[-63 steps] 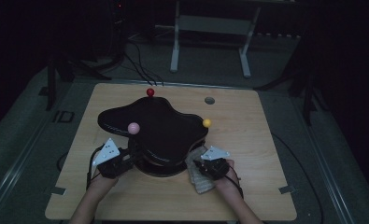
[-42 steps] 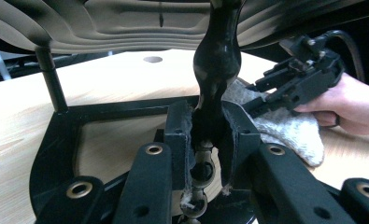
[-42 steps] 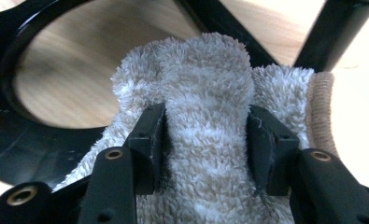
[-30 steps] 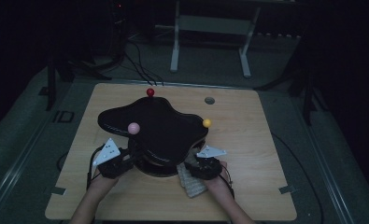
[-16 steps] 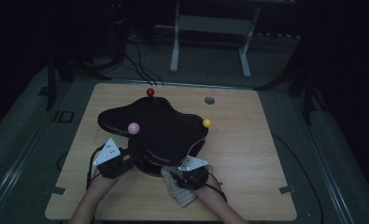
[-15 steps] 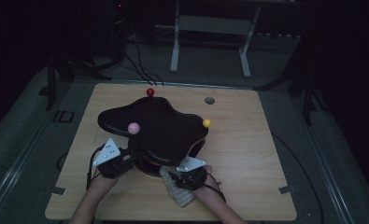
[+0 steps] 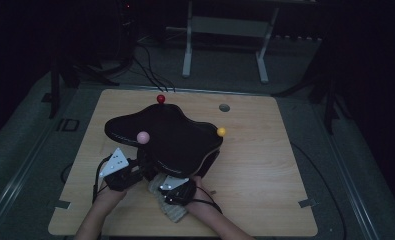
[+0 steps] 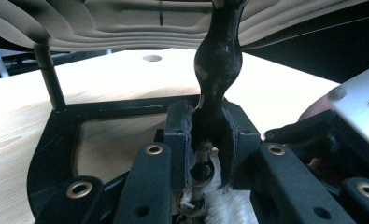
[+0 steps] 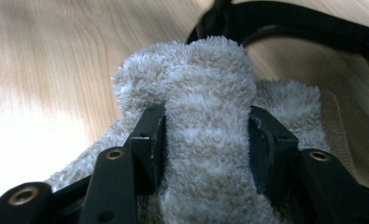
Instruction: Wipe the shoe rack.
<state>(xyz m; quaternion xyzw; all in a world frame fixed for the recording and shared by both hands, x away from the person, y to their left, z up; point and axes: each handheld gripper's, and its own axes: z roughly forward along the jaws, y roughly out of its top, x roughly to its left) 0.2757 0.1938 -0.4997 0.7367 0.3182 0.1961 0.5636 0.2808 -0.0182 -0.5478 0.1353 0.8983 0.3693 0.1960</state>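
two tools gripping at the stand's near edge

on the desk (image 7: 265,165), the black stand (image 7: 170,137) sits centre-left. at its 7 o'clock the left tool (image 8: 205,140) clamps its dark post (image 8: 218,70). at 6 o'clock the right tool (image 9: 204,140) pinches a bunched beige towel (image 9: 205,88).

Towel (image 9: 205,130): fluffy beige terry cloth, rough pile. Table (image 7: 265,165): pale wood, smooth, matt. Stand post (image 8: 218,65): glossy black. Jaw pads: matt black, frayed edges.
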